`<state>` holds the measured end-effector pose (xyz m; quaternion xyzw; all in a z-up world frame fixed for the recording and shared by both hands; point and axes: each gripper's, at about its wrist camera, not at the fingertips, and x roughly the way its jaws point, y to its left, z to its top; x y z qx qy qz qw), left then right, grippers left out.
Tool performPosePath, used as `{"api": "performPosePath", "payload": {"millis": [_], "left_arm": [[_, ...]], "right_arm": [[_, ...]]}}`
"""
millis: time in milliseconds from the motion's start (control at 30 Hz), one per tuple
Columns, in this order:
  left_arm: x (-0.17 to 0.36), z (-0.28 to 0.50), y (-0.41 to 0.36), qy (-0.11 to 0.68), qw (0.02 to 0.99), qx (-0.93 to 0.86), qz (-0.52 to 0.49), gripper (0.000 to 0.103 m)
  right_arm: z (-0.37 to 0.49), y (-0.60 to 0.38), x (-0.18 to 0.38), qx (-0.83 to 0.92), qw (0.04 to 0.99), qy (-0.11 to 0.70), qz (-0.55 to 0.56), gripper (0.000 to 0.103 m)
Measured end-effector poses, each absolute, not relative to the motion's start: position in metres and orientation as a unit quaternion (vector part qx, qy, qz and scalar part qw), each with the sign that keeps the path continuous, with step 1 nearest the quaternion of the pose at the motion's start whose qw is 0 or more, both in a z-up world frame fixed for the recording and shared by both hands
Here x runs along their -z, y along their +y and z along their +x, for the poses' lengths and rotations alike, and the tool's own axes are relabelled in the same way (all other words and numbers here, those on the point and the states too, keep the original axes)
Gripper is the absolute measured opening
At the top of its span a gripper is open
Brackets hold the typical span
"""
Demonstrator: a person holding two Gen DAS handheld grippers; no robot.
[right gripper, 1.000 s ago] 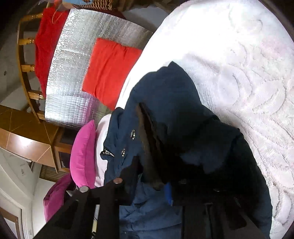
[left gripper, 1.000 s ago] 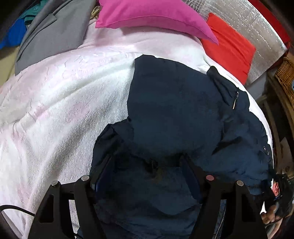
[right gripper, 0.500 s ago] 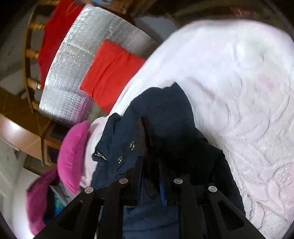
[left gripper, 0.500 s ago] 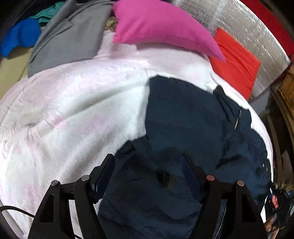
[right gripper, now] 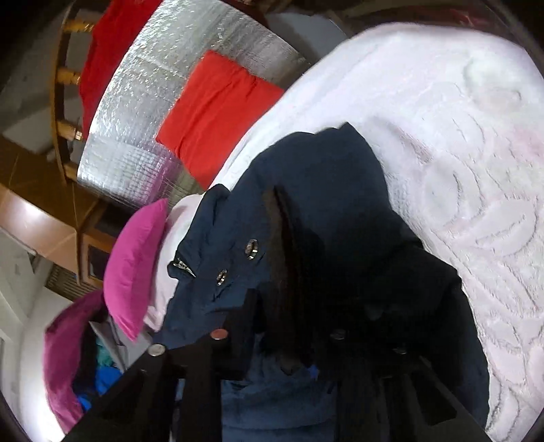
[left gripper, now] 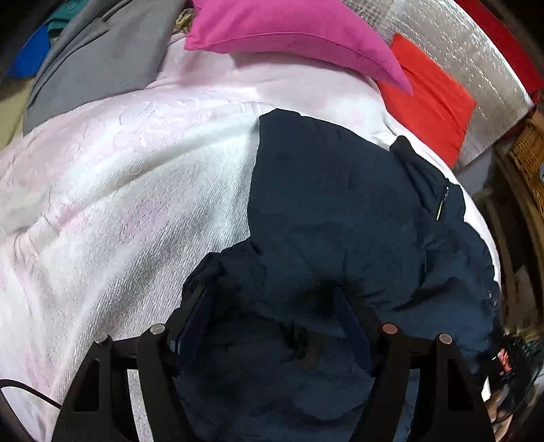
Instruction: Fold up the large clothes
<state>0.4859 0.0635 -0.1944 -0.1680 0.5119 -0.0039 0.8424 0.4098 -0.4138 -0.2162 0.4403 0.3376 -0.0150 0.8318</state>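
Note:
A navy jacket (left gripper: 340, 204) lies crumpled on the white and pink bedspread (left gripper: 119, 204), toward its right side. My left gripper (left gripper: 272, 306) hangs over the jacket's near part, jaws wide apart. Fabric bulges between them, but the left finger's blue pad (left gripper: 190, 323) shows bare, at the jacket's left edge. In the right wrist view the jacket (right gripper: 323, 190) hangs over the bedspread (right gripper: 459, 136), with snap buttons (right gripper: 251, 246) and a dark inner fold showing. My right gripper (right gripper: 282, 316) is shut on that fold, and dark cloth hides its right finger.
A pink pillow (left gripper: 289, 30), a red cushion (left gripper: 428, 98) and a silver foil panel (left gripper: 459, 44) stand at the far end. A grey garment (left gripper: 102, 57) lies at the far left with blue and teal clothes behind it. A wicker basket (left gripper: 530, 156) stands off the right side.
The right gripper has rolled, still holding the jacket fold. The left gripper slid left off the jacket's edge and came back over it, jaws equally wide.

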Motion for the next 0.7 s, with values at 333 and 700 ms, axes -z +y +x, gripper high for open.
{"api": "performPosePath", "payload": {"millis": [333, 700], "left_arm": [[0.171, 0.479, 0.051, 0.485, 0.863, 0.008, -0.140, 0.074], [0.186, 0.482, 0.086, 0.501, 0.843, -0.021, -0.194, 0.074]], "right_arm": [[0.401, -0.380, 0.161, 0.083, 0.911, 0.288, 0.283, 0.013], [0.388, -0.440, 0.175, 0.091, 0.852, 0.300, 0.419, 0.065]]}}
